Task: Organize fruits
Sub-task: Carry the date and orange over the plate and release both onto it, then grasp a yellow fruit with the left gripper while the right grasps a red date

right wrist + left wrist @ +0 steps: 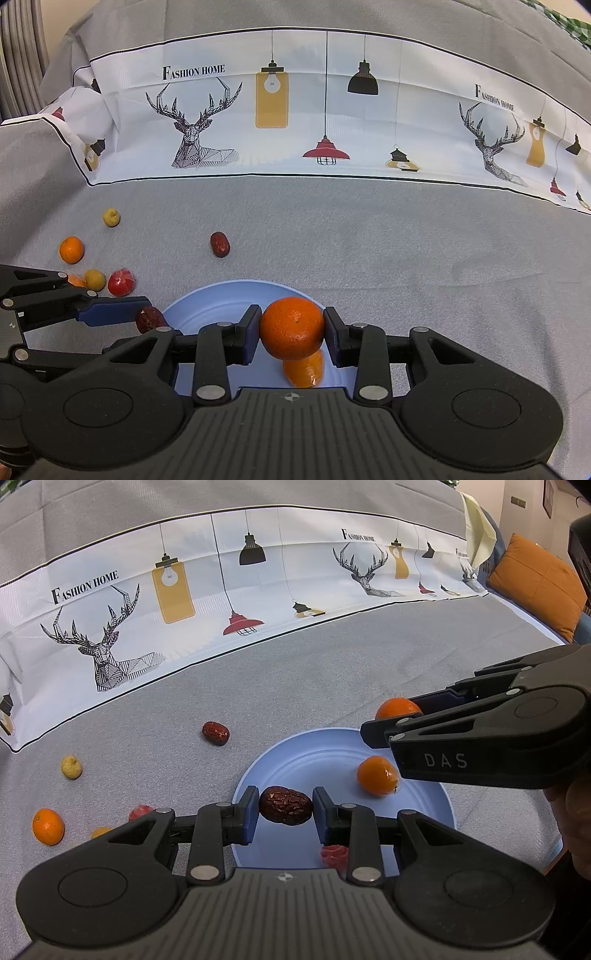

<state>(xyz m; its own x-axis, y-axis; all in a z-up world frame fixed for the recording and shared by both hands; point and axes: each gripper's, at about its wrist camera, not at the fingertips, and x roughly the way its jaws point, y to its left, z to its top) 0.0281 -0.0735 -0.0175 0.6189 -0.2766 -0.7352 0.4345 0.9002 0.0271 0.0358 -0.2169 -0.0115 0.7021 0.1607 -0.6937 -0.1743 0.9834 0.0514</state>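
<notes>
- Left gripper [285, 808] is clamped on a wrinkled dark-red dried date [285, 805], blue pads pressing both ends, held over the near-left rim of the round pale-blue plate [295, 753].
- Right gripper [291, 328] is closed on a round orange mandarin [291, 328], also above the plate [207, 299].
- On the plate itself: a second small orange citrus [377, 776] toward the right side, and a red, crinkly wrapped piece [334, 854] at the near edge, partly behind the left gripper's linkage.
- Out on the grey woven cloth [332, 672]: another dark-red date [215, 733] beyond the plate, a pale yellow knobbly fruit [71, 767] far left, a loose orange mandarin [48, 826] nearer left.
- Close to the plate's left side sit a red round fruit [120, 282] and a yellowish round fruit [95, 279], side by side.
- A white printed band with deer and lamps [147, 602] runs across the back.
</notes>
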